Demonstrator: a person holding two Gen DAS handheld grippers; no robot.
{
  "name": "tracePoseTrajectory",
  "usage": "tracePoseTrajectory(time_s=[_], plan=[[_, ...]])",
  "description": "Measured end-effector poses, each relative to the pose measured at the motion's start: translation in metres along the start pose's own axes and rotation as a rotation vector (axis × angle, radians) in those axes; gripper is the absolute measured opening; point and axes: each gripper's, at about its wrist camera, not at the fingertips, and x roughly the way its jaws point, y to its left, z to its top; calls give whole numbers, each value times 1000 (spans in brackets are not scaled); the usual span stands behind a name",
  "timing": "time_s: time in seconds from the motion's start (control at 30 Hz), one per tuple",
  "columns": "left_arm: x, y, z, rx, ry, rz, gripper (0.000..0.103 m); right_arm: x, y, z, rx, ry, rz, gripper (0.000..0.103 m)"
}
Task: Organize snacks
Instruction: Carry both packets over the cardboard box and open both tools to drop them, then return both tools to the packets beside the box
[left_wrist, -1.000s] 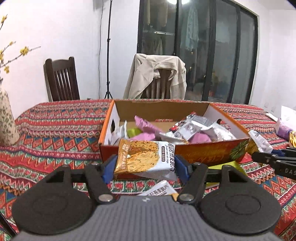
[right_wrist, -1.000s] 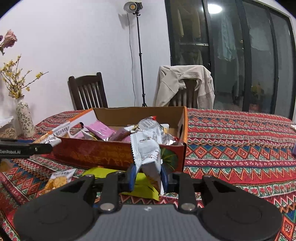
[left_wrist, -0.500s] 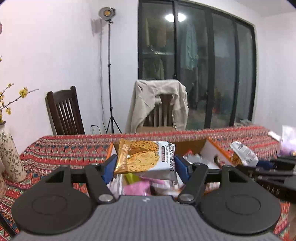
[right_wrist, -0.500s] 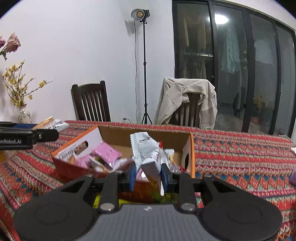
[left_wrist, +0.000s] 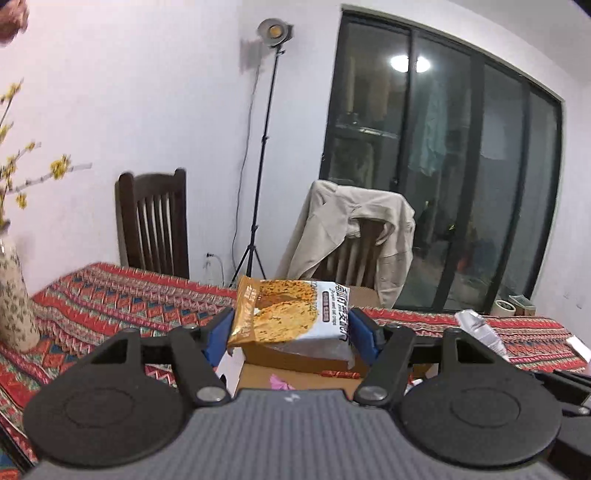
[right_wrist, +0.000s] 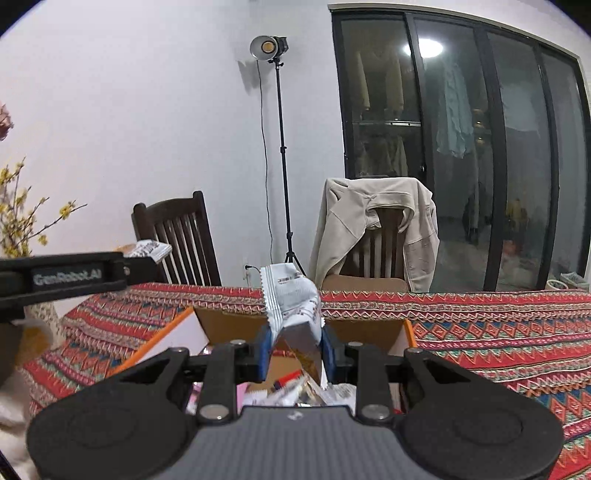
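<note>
- Orange-and-white cracker packet (left_wrist: 291, 314) sits clamped between the blue pads of the left claw (left_wrist: 290, 334), held level above the cardboard box (left_wrist: 295, 363).
- Silver-white snack packet (right_wrist: 291, 306) sits pinched in the right claw (right_wrist: 293, 349); the jaws stand narrow, squeezing the packet so that its top flares out above the pads.
- Both claws are therefore closed on a load, one packet each. Neither packet touches the box or the worktop (right_wrist: 480, 332).
- The box is open-topped, with an orange outer rim (right_wrist: 155, 343) in the right wrist view. It rests on the patterned red cloth that covers the worktop.
- Inside the box, below the right claw, several wrappers are visible, including pink and silver ones (right_wrist: 280, 393). Their exact number cannot be determined.
- The left claw body also appears in the right wrist view, at the left edge, with its packet end just visible (right_wrist: 149, 249).
- Progress, as a judgement: the task is partly done. Some snacks are already in the box, and two more are lifted over it but not yet released.
- Remaining work, as a judgement: lower each packet into the box and open each claw. Whether further snacks remain on the worktop cannot be determined from these views.
</note>
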Motion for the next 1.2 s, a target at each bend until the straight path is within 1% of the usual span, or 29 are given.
tracePoseTrajectory(time_s=[0.1, 0.2, 0.5, 0.57, 0.6, 0.63, 0.67, 0.7, 0.73, 0.8, 0.83, 1.2], plan=[[12, 8, -10, 5, 5, 26, 67, 12, 0, -2, 11, -10, -6, 27], [27, 13, -16, 14, 32, 35, 67, 23, 0, -12, -6, -18, -31, 27], [37, 11, -34, 59, 67, 54, 68, 40, -10, -28, -7, 44, -39, 27], [38, 11, -35, 54, 66, 57, 73, 43, -11, -31, -8, 63, -38, 28], [37, 12, -36, 52, 59, 56, 76, 44, -11, -32, -10, 74, -36, 32], [35, 12, -36, 52, 50, 57, 86, 45, -12, -33, -11, 82, -37, 34], [33, 12, -36, 49, 44, 62, 101, 45, -12, -33, -10, 84, -37, 42], [32, 13, -36, 43, 33, 67, 103, 46, -13, -32, -8, 86, -40, 55], [29, 13, -36, 35, 21, 71, 103, 46, -14, -32, -2, 84, -46, 63], [29, 14, -35, 26, 25, 62, 103, 45, -16, -32, 5, 81, -60, 98], [29, 15, -35, 20, 28, 64, 103, 45, -17, -32, 8, 82, -66, 103], [31, 15, -35, 14, 47, 66, 103, 46, -22, -33, 30, 97, -90, 103]])
